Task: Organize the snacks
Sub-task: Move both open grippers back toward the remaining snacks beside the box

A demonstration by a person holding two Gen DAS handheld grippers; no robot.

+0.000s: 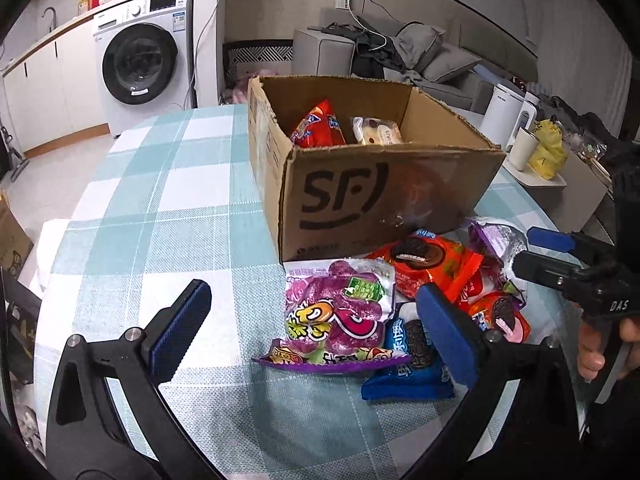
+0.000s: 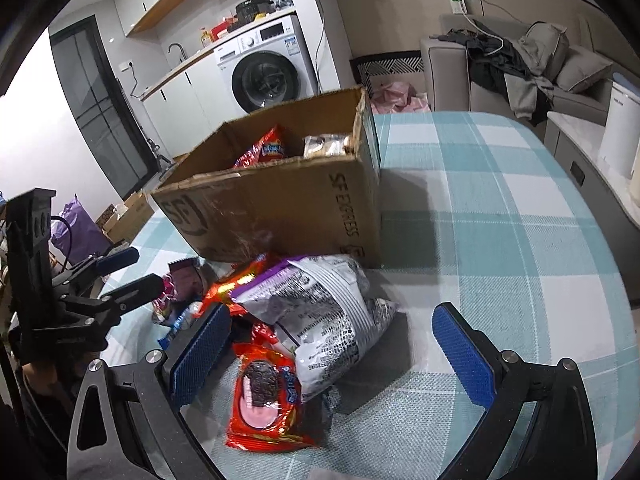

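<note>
Room: kitchen-living space, washing machine (image 1: 138, 62) and sofa (image 1: 432, 60) behind a checked teal-and-white surface (image 1: 160, 208).
Box: open cardboard box (image 1: 372, 196) toward the far edge of the surface; held a red packet (image 1: 318, 126) and a pale wrapped cake (image 1: 378, 130) already.
Pile: loose snacks touching the box's near wall, toward the near edge; purple candy bag (image 1: 340, 316) in front, blue cookie pack (image 1: 412, 364) partly under it, orange-red cookie pack (image 1: 424, 268) behind.
Right side of pile: large silver-and-purple bag (image 2: 320, 320) lay over smaller packs; red cookie packet (image 2: 264, 396) nearest the right camera.
Left tongs (image 1: 316, 324): spread wide, empty, straddled the purple candy bag from above.
Right tongs (image 2: 336, 352): spread wide, empty, hovered over the silver bag and red packet.
Step, as judged: choosing and pinching one snack for the box.
Doing it well: best lowered onto a single top-lying pack, pinched across its flat middle rather than a crimped end, lifted clear of the box rim before release; worth keeping both tongs from reaching for the same pack.
</note>
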